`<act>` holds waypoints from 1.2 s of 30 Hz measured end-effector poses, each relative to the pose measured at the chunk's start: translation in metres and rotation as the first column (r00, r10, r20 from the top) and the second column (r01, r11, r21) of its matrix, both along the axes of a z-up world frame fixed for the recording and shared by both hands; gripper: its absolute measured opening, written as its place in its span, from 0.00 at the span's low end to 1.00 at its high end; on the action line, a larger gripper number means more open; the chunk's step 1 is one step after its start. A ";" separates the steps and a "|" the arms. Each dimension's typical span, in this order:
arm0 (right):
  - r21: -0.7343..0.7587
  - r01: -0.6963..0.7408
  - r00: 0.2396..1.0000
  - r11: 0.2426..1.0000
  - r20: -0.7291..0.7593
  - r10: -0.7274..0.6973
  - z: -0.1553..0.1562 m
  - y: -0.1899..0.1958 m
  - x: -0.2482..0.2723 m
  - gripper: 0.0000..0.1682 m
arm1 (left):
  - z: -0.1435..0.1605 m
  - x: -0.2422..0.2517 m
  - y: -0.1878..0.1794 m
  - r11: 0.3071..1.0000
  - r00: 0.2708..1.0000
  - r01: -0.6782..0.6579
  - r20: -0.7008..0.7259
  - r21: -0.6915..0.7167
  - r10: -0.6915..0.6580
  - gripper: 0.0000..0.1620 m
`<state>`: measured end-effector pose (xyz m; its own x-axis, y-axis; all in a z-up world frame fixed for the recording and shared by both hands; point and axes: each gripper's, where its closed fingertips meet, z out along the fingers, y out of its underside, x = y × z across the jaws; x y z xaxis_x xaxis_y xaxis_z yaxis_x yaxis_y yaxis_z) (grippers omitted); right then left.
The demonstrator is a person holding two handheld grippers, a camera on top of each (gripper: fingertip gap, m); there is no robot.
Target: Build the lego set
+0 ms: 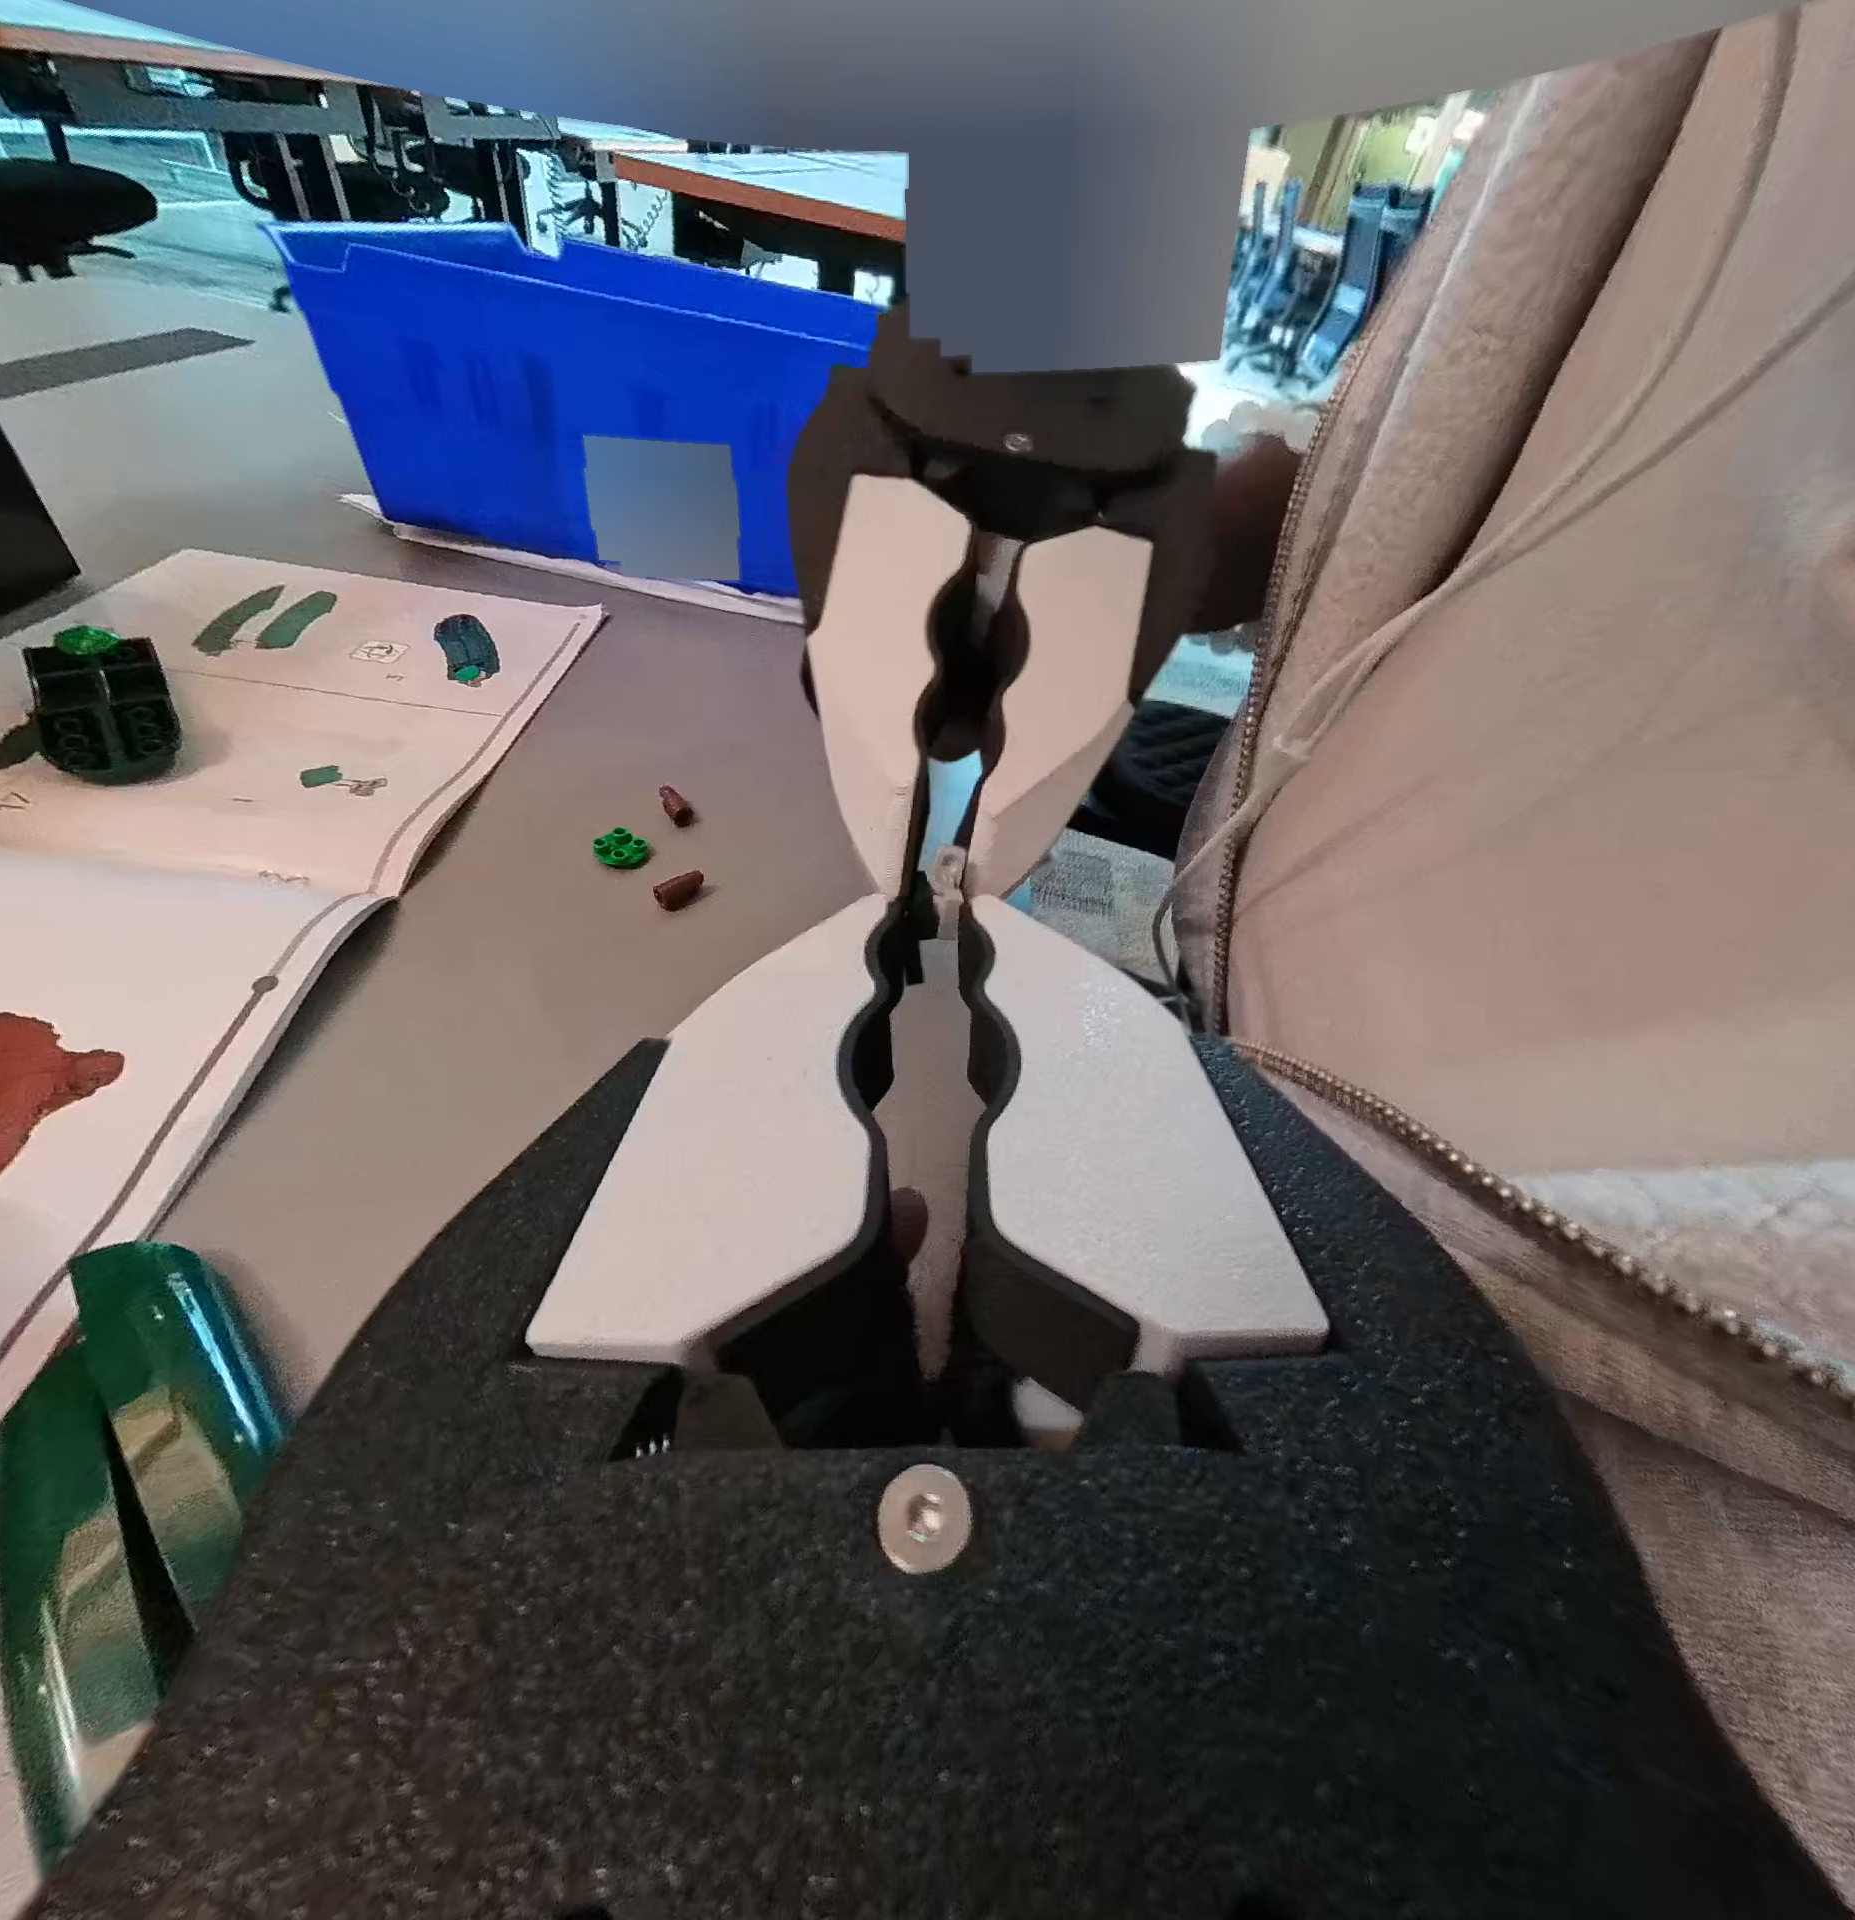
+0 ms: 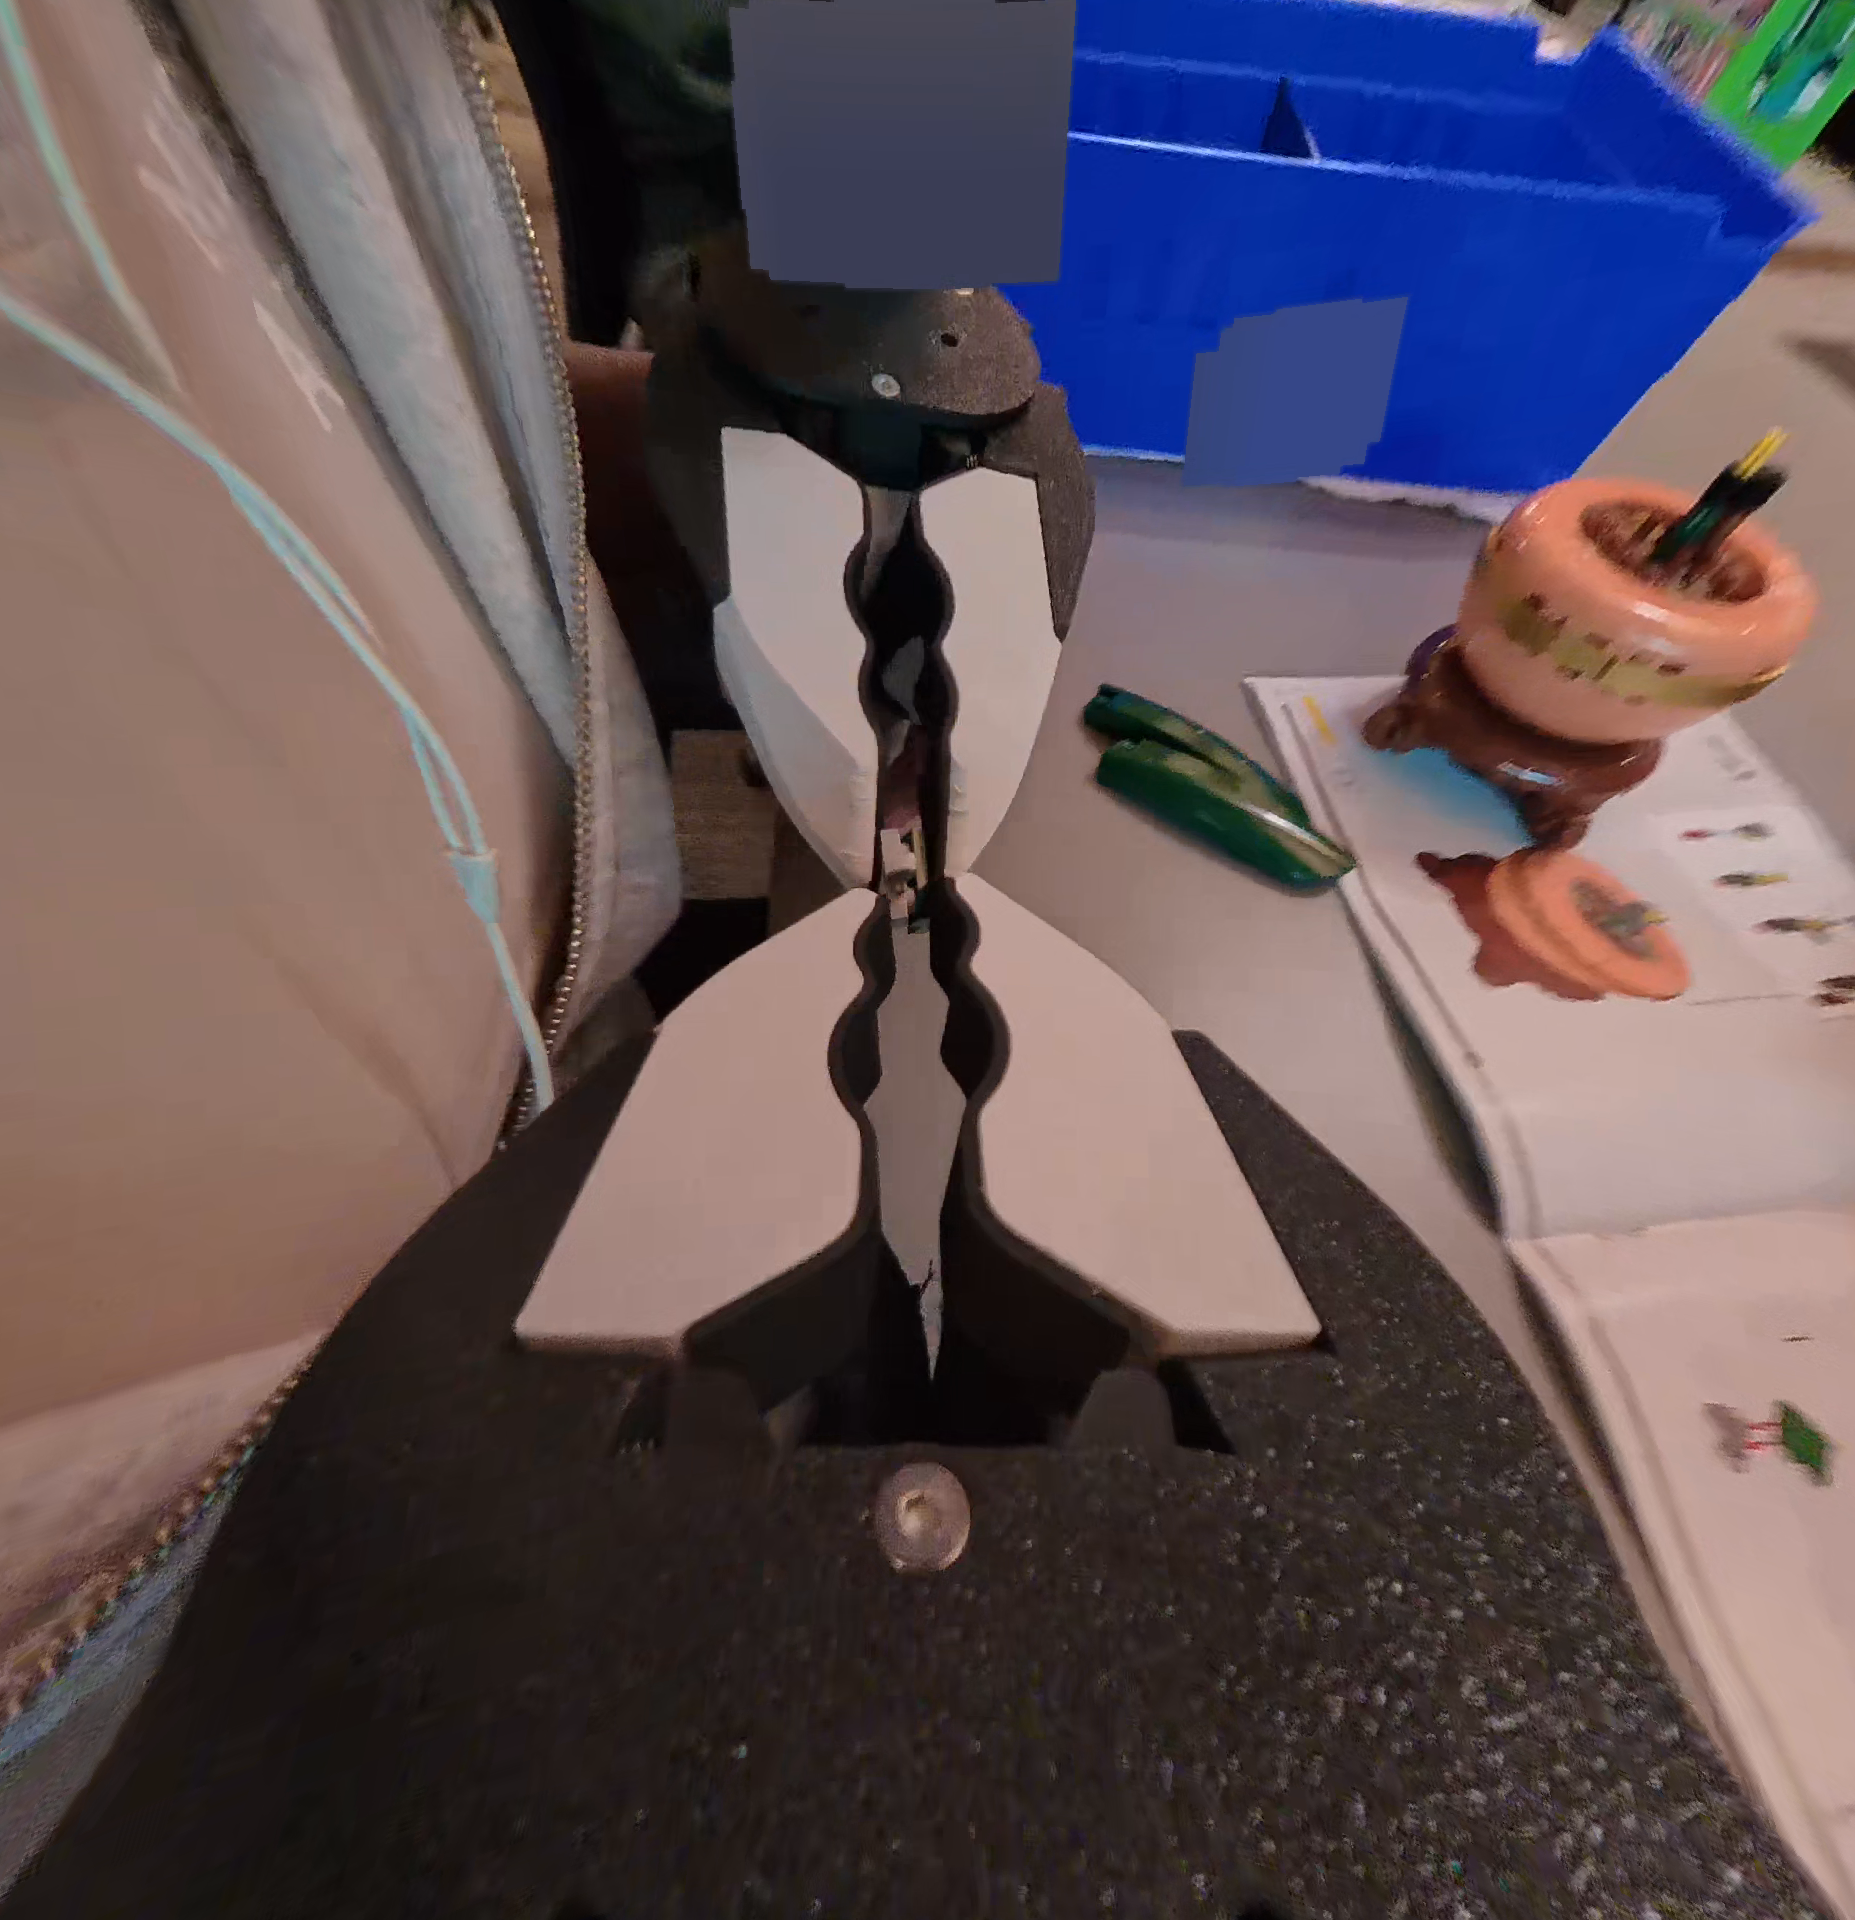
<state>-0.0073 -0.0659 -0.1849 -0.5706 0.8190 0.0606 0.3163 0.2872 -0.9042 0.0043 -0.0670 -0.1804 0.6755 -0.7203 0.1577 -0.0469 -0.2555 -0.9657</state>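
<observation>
My two grippers meet tip to tip in the air, in front of a person's beige zip jacket [image 1: 1525, 727]. My left gripper [image 1: 928, 920] and my right gripper [image 2: 907, 902] are both shut on a tiny joined lego bit, a light grey piece [image 1: 949, 883] against a dark green piece [image 1: 915, 930]. It also shows in the right wrist view, with the grey piece [image 2: 897, 868] and the green piece [image 2: 918, 916]. I cannot tell which gripper holds which piece. The right gripper [image 1: 944, 847] shows opposite in the left wrist view, and the left gripper [image 2: 907, 862] shows opposite in the right wrist view.
On the grey table lie an open instruction booklet [image 1: 279, 727], a black and green sub-build [image 1: 102, 707], a green round plate [image 1: 622, 849], two brown pegs [image 1: 680, 889], long dark green curved pieces [image 2: 1214, 790], a peach pot model [image 2: 1629, 613] and a blue bin [image 2: 1422, 260].
</observation>
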 end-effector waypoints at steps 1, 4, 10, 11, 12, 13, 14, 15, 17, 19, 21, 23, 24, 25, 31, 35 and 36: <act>0.045 0.006 1.000 0.999 -0.026 -0.005 0.001 0.001 -0.001 0.04 | 0.001 -0.001 0.001 1.000 1.000 -0.005 0.012 0.000 0.005 0.05; 0.178 0.012 0.995 0.984 -0.100 0.006 0.004 0.000 -0.001 0.05 | 0.004 -0.002 0.001 1.000 1.000 -0.013 0.019 0.028 0.013 0.04; 0.036 -0.060 0.996 0.998 -0.062 0.062 0.007 -0.006 0.004 0.05 | 0.004 0.003 -0.005 0.993 0.997 0.039 -0.064 0.115 -0.032 0.04; -0.055 -0.071 0.997 0.996 -0.031 0.070 0.008 -0.007 0.005 0.04 | 0.004 0.003 -0.005 0.991 0.997 0.049 -0.072 0.124 -0.040 0.04; -0.155 -0.073 0.997 0.985 -0.008 0.073 0.011 -0.007 0.005 0.04 | 0.004 0.004 -0.005 0.990 0.996 0.058 -0.080 0.128 -0.048 0.04; -0.246 -0.077 0.996 0.966 0.016 0.084 0.013 -0.007 0.005 0.04 | 0.003 0.004 -0.005 0.990 0.995 0.059 -0.091 0.131 -0.048 0.04; -0.306 -0.086 0.994 0.948 0.043 0.105 0.013 -0.009 0.006 0.03 | 0.003 0.004 -0.004 0.988 0.994 0.064 -0.098 0.138 -0.050 0.04; -0.326 -0.092 0.992 0.941 0.056 0.117 0.012 -0.010 0.007 0.03 | 0.003 0.005 -0.005 0.988 0.993 0.072 -0.105 0.136 -0.058 0.04; -0.270 -0.098 0.993 0.958 0.040 0.113 0.009 -0.009 0.007 0.03 | 0.000 0.006 -0.005 0.988 0.990 0.079 -0.126 0.130 -0.063 0.04; -0.213 -0.098 0.994 0.972 0.029 0.106 0.008 -0.009 0.007 0.05 | -0.001 0.005 -0.006 0.988 0.989 0.087 -0.129 0.126 -0.071 0.04; -0.190 -0.111 0.992 0.976 0.039 0.121 0.006 -0.010 0.008 0.04 | -0.002 0.005 -0.006 0.988 0.987 0.089 -0.148 0.129 -0.070 0.04; -0.195 -0.116 0.992 0.974 0.028 0.124 0.008 -0.010 0.008 0.03 | -0.001 0.005 -0.006 0.987 0.987 0.089 -0.143 0.137 -0.070 0.04; -0.199 -0.120 0.992 0.973 0.026 0.127 0.009 -0.010 0.008 0.03 | 0.000 0.006 -0.006 0.986 0.988 0.095 -0.131 0.138 -0.077 0.04; -0.195 -0.123 0.991 0.973 0.032 0.131 0.008 -0.010 0.008 0.03 | 0.000 0.007 -0.006 0.985 0.988 0.098 -0.135 0.145 -0.078 0.04; -0.339 -0.110 0.987 0.934 0.076 0.144 0.005 -0.011 0.010 0.02 | -0.003 0.011 -0.009 0.972 0.973 0.135 -0.214 0.191 -0.093 0.04; -0.330 -0.110 0.987 0.938 0.074 0.142 0.005 -0.012 0.008 0.02 | -0.001 0.010 -0.010 0.973 0.977 0.145 -0.182 0.181 -0.112 0.04; -0.330 -0.110 0.987 0.938 0.071 0.141 0.004 -0.012 0.008 0.02 | -0.002 0.010 -0.010 0.974 0.975 0.149 -0.190 0.173 -0.116 0.04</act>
